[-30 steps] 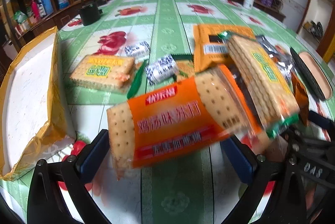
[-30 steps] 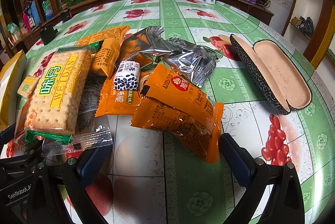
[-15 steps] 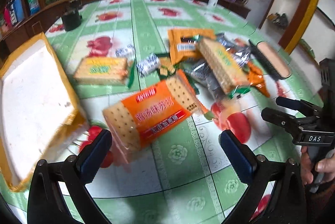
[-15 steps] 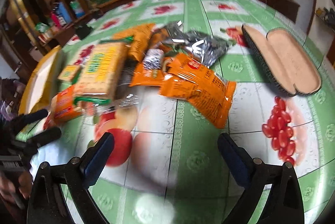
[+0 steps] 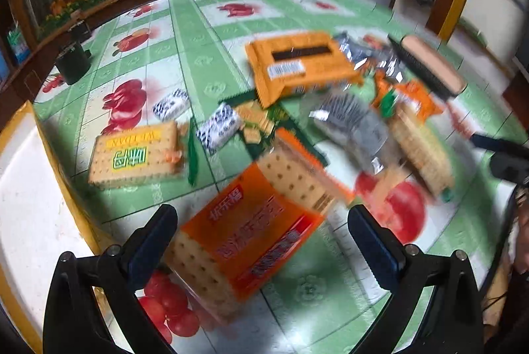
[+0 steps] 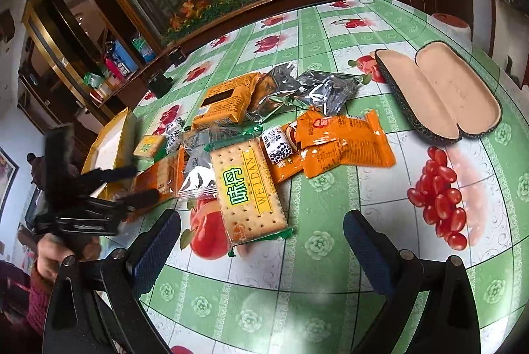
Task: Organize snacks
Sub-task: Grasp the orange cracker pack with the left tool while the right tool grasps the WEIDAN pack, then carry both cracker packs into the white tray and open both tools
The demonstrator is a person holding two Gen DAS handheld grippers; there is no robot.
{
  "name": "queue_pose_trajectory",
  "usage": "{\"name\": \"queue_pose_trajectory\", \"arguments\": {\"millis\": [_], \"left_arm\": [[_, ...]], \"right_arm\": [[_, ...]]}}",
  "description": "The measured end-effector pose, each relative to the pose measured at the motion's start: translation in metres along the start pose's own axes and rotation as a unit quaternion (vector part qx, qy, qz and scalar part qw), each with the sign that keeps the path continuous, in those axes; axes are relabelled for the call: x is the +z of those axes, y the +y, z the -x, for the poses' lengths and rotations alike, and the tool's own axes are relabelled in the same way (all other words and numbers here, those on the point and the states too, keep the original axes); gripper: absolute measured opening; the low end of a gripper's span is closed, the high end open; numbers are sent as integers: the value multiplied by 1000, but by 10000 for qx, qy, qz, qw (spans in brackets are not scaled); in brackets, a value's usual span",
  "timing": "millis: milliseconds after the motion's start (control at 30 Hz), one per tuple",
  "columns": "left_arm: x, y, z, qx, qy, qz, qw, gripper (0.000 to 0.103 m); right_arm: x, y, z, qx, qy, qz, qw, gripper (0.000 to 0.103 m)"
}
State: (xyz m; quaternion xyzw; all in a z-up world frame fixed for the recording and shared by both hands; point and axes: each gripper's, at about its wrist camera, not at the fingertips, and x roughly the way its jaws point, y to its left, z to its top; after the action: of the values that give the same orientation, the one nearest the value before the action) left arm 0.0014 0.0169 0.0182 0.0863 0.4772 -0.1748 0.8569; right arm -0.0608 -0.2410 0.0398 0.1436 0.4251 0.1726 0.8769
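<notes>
Both grippers are spread wide and hold nothing. The orange cracker pack (image 5: 254, 228) lies flat on the table (image 5: 314, 291) right between the left gripper (image 5: 264, 235) fingers, near its left finger, though I can't tell if it touches. The right gripper (image 6: 261, 241) hovers just short of the WEIDAN cracker pack (image 6: 248, 188), which sits at the near edge of the snack pile. Yellow-rimmed tray (image 5: 20, 208) sits on the left, and there's open tablecloth in front of both.

Snack packs (image 6: 251, 185) left of case (image 6: 439, 99)
</notes>
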Motion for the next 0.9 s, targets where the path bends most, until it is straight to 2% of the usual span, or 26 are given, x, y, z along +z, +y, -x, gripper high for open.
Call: {"name": "queue_pose_trajectory", "arguments": {"millis": [133,200,233,267,433,500,533,567,600,667,900], "left_arm": [[-14,-14,5,-156,-5,-79,9998,103],[-18,-20,7,-66,-24,-86,9999,96],[-20,-22,7,3,-21,-85,10000,87],[-20,-23,5,44,11,-83,10000,81],[-13,-18,-6,116,110,68,9999,82],[-10,-17,-8,175,58,137,9997,82],[-10,-18,-8,206,24,163,9997,78],[-10,-18,-7,231,-9,167,9996,65],[-10,-19,-4,212,-41,169,9996,61],[-13,-19,-1,202,-37,212,9996,56],[-24,-13,21,-99,-251,531,9982,55]], "right_arm": [[1,-3,0,-68,81,115,9999,101],[1,0,-6,-71,189,247,9995,101],[1,4,-12,-95,261,345,9990,101],[2,5,-16,-124,309,409,9986,101],[6,18,-42,-312,534,694,9957,98],[7,23,-49,-473,553,803,9941,93],[8,26,-54,-572,579,874,9928,90],[8,27,-58,-650,636,892,9918,74],[8,27,-62,-747,692,900,9907,64],[7,30,-61,-841,668,1000,9892,53],[-3,29,-39,-608,463,893,9931,51]]}}
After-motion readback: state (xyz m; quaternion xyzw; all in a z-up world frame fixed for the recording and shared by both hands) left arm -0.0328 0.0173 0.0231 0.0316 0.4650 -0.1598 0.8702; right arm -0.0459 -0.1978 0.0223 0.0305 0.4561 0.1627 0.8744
